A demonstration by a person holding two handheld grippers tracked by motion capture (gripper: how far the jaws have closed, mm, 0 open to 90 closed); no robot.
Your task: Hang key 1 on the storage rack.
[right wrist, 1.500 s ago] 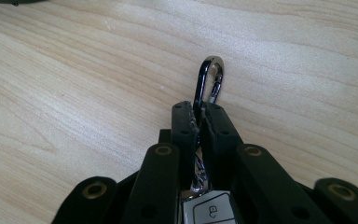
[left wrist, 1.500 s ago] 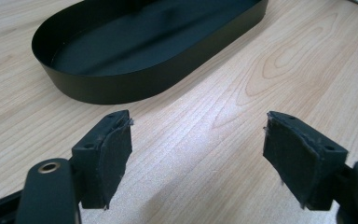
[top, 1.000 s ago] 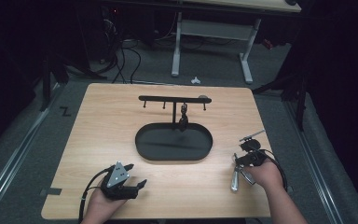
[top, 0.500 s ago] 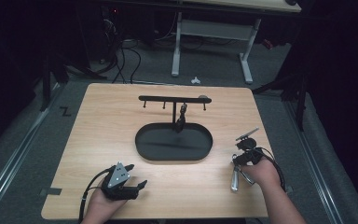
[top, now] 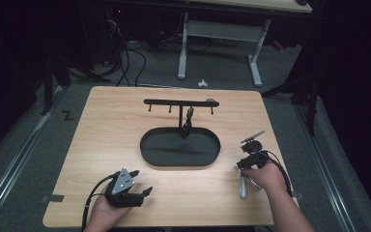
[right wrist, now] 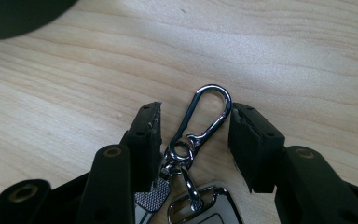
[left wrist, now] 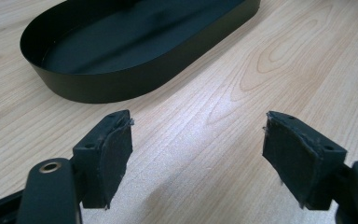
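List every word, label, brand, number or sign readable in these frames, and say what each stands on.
No readable word, brand or number on the keychain, the black tray, the hook rack or the table.
A dark Z-shaped mark lies on the grey floor left of the table; whether it is a letter cannot be told.

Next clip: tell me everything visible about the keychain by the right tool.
The keychain is shiny chrome-look metal: a pear-shaped carabiner clip joined through a small swivel ring to further links, a textured tag and a rectangular silver piece. It lies flat on the wooden table, clip pointing away from the hand. The right tool straddles it; its jaws have just been opening, their pads apparently not pressing on the clip.
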